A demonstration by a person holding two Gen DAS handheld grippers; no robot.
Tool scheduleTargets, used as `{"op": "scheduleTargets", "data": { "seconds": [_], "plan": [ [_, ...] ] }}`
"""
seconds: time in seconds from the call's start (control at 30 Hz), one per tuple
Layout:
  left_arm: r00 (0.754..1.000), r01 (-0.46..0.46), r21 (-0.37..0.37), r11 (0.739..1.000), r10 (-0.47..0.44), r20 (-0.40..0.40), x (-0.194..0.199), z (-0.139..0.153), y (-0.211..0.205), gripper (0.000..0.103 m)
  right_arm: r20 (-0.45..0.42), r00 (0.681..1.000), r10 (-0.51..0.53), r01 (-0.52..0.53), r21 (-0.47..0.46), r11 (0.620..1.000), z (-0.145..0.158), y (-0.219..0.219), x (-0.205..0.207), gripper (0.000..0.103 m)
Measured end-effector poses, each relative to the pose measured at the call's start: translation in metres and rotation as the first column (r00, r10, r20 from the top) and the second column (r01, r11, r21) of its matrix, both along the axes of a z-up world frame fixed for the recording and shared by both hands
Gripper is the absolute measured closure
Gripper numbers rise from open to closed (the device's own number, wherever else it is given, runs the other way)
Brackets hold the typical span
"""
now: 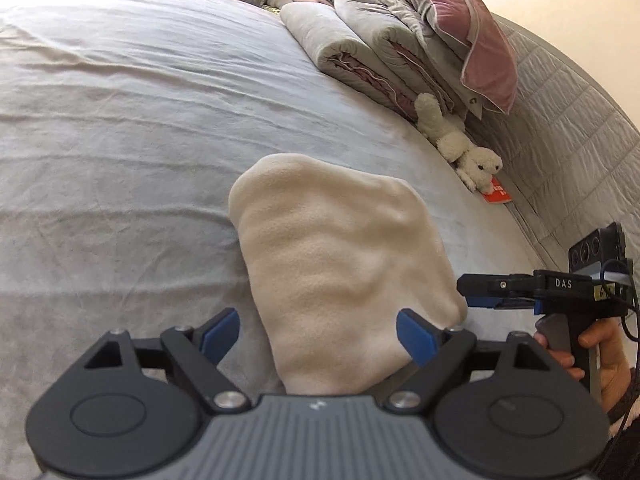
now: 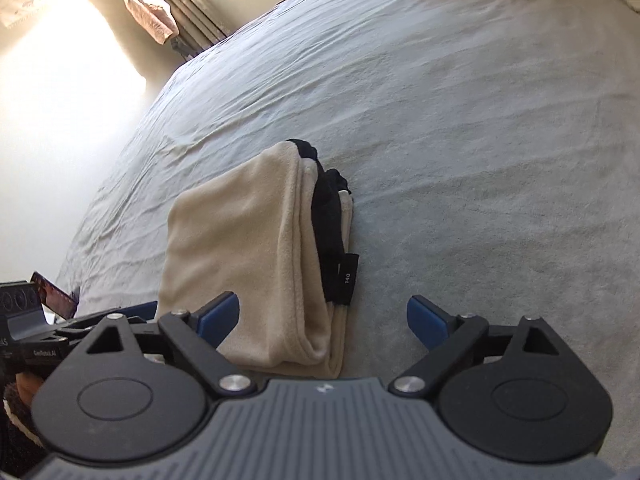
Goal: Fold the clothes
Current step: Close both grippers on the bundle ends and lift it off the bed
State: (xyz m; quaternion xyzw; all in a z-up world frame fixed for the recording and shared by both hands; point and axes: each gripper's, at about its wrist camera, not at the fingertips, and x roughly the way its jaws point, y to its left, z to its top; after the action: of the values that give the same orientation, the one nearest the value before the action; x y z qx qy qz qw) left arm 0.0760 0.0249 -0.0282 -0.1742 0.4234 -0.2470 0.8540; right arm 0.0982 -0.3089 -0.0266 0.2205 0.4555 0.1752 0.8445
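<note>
A folded cream fleece garment [image 1: 344, 264] lies on the grey bedsheet [image 1: 120, 160]. In the right wrist view the same garment [image 2: 240, 248] shows its stacked folded edges, a black lining and a black size label [image 2: 347, 278]. My left gripper [image 1: 318, 336] stands open at the garment's near end, with the cloth lying between its wide blue pads [image 1: 222, 334] and neither pad pressing on it. My right gripper [image 2: 324, 322] is open too, over the garment's near corner. In the left wrist view the right gripper [image 1: 470, 294] sits just beside the garment's right edge, held by a hand [image 1: 600, 360].
Folded grey quilts [image 1: 352, 44] and a pink pillow [image 1: 480, 40] are stacked at the padded headboard [image 1: 560, 140]. A white plush toy [image 1: 460, 144] and a red item [image 1: 498, 194] lie beside them. A pink cloth [image 2: 150, 14] hangs by the sunlit curtain.
</note>
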Motion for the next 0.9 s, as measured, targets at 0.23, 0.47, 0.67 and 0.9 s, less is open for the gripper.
{"op": "scheduleTargets", "data": {
  "seconds": [0.23, 0.47, 0.67, 0.9],
  "plan": [
    [0.997, -0.052, 0.034, 0.998, 0.054, -0.05, 0.016, -0.009, -0.007, 0.018, -0.021, 0.997, -0.068, 0.07, 0.11, 0.991, -0.008, -0.009, 0.017, 0.01],
    [0.995, -0.077, 0.067, 0.995, 0.082, -0.06, 0.022, -0.008, -0.015, 0.018, -0.011, 0.996, -0.091, 0.092, 0.127, 0.988, -0.011, -0.002, 0.026, 0.009],
    [0.994, -0.097, 0.023, 0.995, 0.098, -0.054, 0.026, -0.015, -0.013, 0.018, 0.038, 0.993, -0.109, 0.103, 0.125, 0.987, -0.013, 0.007, 0.029, 0.012],
    [0.992, -0.125, -0.038, 0.991, 0.124, -0.009, 0.026, -0.022, -0.017, 0.029, 0.092, 0.99, -0.108, 0.097, 0.117, 0.988, -0.021, 0.015, 0.029, 0.024]
  ]
}}
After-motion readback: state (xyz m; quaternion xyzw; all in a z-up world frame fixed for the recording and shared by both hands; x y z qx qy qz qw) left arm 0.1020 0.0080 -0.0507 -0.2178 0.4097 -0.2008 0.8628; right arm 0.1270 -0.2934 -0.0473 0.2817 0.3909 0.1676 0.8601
